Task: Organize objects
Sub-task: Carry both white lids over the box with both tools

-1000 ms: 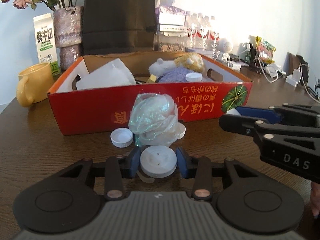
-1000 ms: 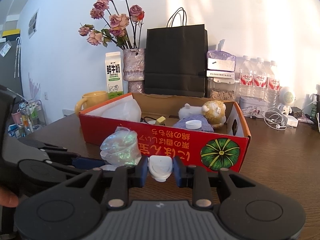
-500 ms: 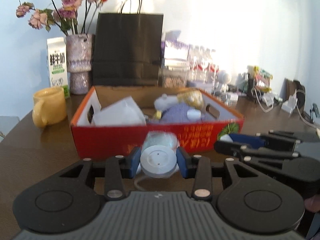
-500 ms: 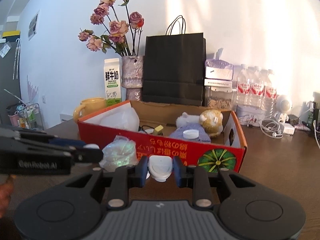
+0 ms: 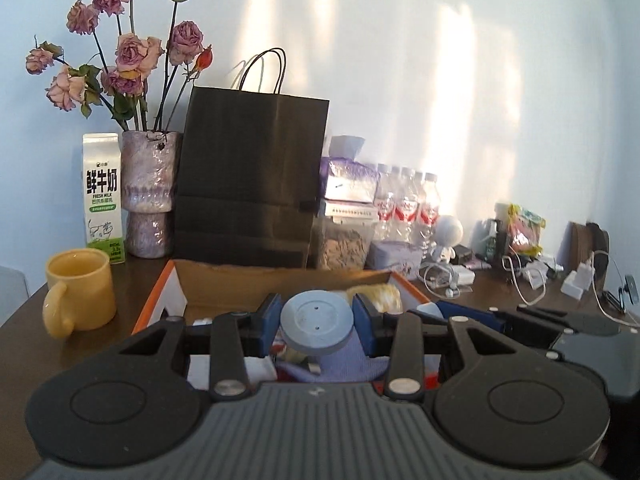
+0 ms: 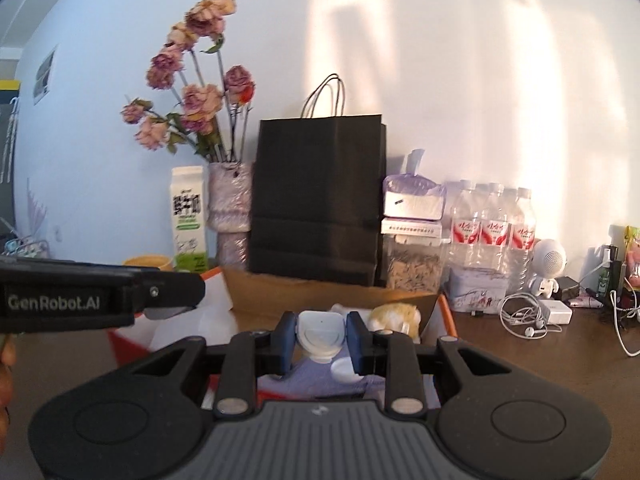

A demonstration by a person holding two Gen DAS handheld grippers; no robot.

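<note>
My left gripper (image 5: pixel 317 326) is shut on a round white lid (image 5: pixel 317 327) and holds it above the open red cardboard box (image 5: pixel 160 304). My right gripper (image 6: pixel 321 336) is shut on a white flip-top cap (image 6: pixel 321 333), also above the box (image 6: pixel 444 312). Inside the box I see a purple cloth (image 6: pixel 316 380), a loose white cap (image 6: pixel 345 372), a yellow plush toy (image 6: pixel 396 316) and white paper. The left gripper shows from the side in the right wrist view (image 6: pixel 172 312). The right gripper's fingers (image 5: pixel 472 318) show at the right of the left wrist view.
A yellow mug (image 5: pixel 78 292) stands left of the box. Behind it are a milk carton (image 5: pixel 102 196), a vase of dried roses (image 5: pixel 148 196) and a black paper bag (image 5: pixel 248 184). Water bottles (image 6: pixel 492 228), cables and chargers (image 6: pixel 532 316) crowd the back right.
Both grippers rose from the table in front of the box and moved forward over it, each still holding its cap. The shiny plastic bag and loose caps on the table dropped out of view.
</note>
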